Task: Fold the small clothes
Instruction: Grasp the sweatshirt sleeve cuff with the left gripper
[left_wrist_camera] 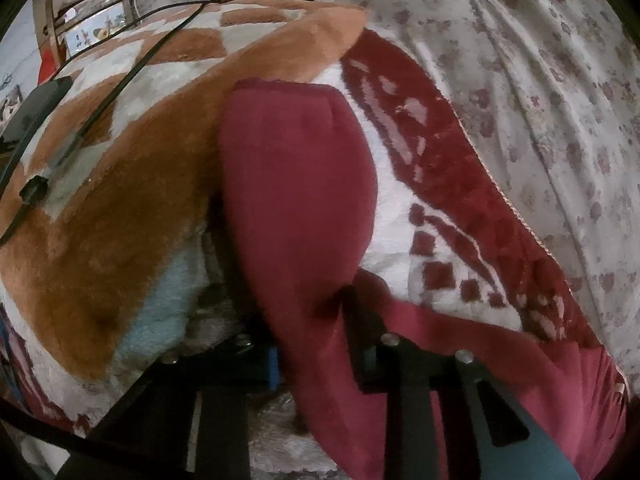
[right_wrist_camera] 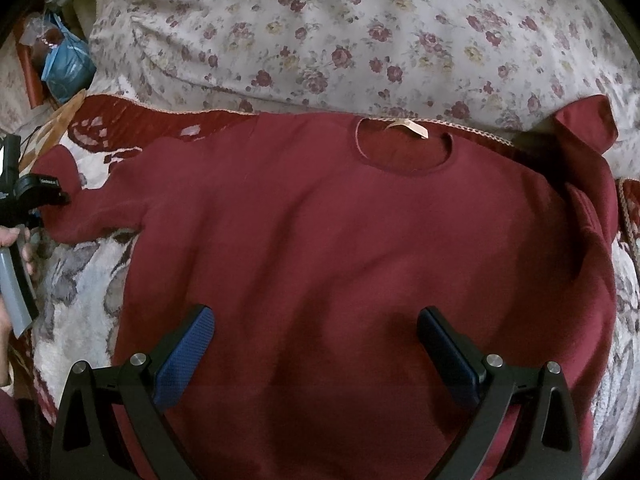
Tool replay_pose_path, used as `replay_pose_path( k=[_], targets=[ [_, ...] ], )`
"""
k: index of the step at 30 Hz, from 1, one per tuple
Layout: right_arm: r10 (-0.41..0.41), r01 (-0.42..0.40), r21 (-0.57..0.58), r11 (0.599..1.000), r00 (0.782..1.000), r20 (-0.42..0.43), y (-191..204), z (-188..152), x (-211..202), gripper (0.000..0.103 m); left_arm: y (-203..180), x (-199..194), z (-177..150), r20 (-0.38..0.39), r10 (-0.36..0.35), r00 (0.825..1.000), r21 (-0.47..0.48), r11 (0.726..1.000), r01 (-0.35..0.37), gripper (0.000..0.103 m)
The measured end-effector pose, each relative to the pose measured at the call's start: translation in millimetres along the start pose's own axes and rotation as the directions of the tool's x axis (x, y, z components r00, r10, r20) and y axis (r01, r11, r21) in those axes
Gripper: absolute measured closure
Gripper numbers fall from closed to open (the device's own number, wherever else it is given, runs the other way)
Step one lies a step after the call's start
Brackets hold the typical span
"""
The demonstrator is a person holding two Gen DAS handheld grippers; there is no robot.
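My right claw (right_wrist_camera: 316, 344) is hanging wide open over the lower middle of the maroon sweater (right_wrist_camera: 340, 240), its blue pads (right_wrist_camera: 188, 356) spread well apart and gripping nothing. The sweater is lying flat, front up, on a plush red and white blanket (right_wrist_camera: 80, 288) spread over the bed. Its round neckline, with a pale label (right_wrist_camera: 410, 127) inside, is pointing away from me. One sleeve is stretching out to the left, and the other sleeve (right_wrist_camera: 588, 128) is bending up at the far right onto the flowered sheet (right_wrist_camera: 320, 32).

My left claw (left_wrist_camera: 312, 340) is closing on the left sleeve (left_wrist_camera: 296, 184); the maroon cloth is running between its fingers and draping over them, so I am gripping the sleeve. In the right wrist view this claw (right_wrist_camera: 36, 196) is showing at the left edge, right at the sleeve's end, with my hand (right_wrist_camera: 20, 248) around its grey handle.

Beyond the sleeve, a brown and white checked blanket (left_wrist_camera: 140, 128) is bulging up to the left with black cables (left_wrist_camera: 132, 76) lying across it. The red and white blanket is running alongside the flowered sheet to the right. A blue bag (right_wrist_camera: 66, 64) is sitting at the far left corner of the bed.
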State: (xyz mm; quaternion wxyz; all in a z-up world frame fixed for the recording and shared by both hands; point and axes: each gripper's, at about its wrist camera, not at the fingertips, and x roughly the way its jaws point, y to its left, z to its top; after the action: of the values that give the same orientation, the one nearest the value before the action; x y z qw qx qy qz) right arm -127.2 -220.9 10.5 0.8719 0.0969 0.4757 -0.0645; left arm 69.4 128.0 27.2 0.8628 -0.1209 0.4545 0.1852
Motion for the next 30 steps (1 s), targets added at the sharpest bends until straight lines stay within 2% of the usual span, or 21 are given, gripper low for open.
replay_pose_path(
  k=[8, 14, 15, 18, 21, 24, 26, 28, 30],
  targets=[
    [0.011, -0.011, 0.012, 1.000, 1.000, 0.004, -2.1, -4.5, -2.4, 0.000, 4.9, -10.5, 0.8, 0.026, -0.054, 0.998, -0.018, 0.998, 0.054, 0.090],
    [0.024, -0.024, 0.036, 0.999, 1.000, 0.015, -3.9, -5.9, -7.9, 0.000, -4.0, -35.9, -4.3, 0.067, -0.147, 0.987, -0.002, 0.989, 0.147, 0.095],
    [0.025, -0.026, 0.037, 0.999, 1.000, 0.012, -4.1, -6.7, -7.9, 0.000, -4.9, -38.8, -4.5, 0.068, -0.171, 0.983, 0.000, 0.985, 0.171, 0.095],
    [0.027, -0.028, 0.036, 0.999, 1.000, 0.012, -4.4, -8.6, -9.2, 0.000, -10.5, -51.0, -5.8, 0.071, -0.314, 0.947, 0.011, 0.949, 0.314, 0.096],
    [0.031, -0.032, 0.041, 0.999, 0.999, 0.012, -5.9, -10.2, -10.8, 0.000, -16.4, -61.1, -8.0, 0.071, -0.387, 0.919, 0.033, 0.922, 0.385, 0.096],
    [0.035, -0.035, 0.046, 0.998, 0.999, 0.013, -7.1, -11.5, -12.0, 0.000, -16.0, -64.4, -11.0, 0.065, -0.405, 0.912, 0.025, 0.914, 0.404, 0.096],
    [0.037, -0.037, 0.046, 0.998, 0.999, 0.013, -7.2, -12.2, -12.7, 0.000, -10.1, -67.3, -11.5, 0.068, -0.400, 0.914, 0.008, 0.916, 0.401, 0.096],
    [0.037, -0.037, 0.045, 0.998, 0.999, 0.012, -7.0, -12.1, -13.4, 0.000, 0.6, -69.3, -10.9, 0.078, -0.378, 0.922, -0.001, 0.925, 0.379, 0.096],
    [0.040, -0.041, 0.047, 0.998, 0.999, 0.016, -7.1, -12.3, -13.9, 0.000, 11.7, -68.8, -9.7, 0.077, -0.378, 0.922, -0.018, 0.924, 0.381, 0.096]
  ],
)
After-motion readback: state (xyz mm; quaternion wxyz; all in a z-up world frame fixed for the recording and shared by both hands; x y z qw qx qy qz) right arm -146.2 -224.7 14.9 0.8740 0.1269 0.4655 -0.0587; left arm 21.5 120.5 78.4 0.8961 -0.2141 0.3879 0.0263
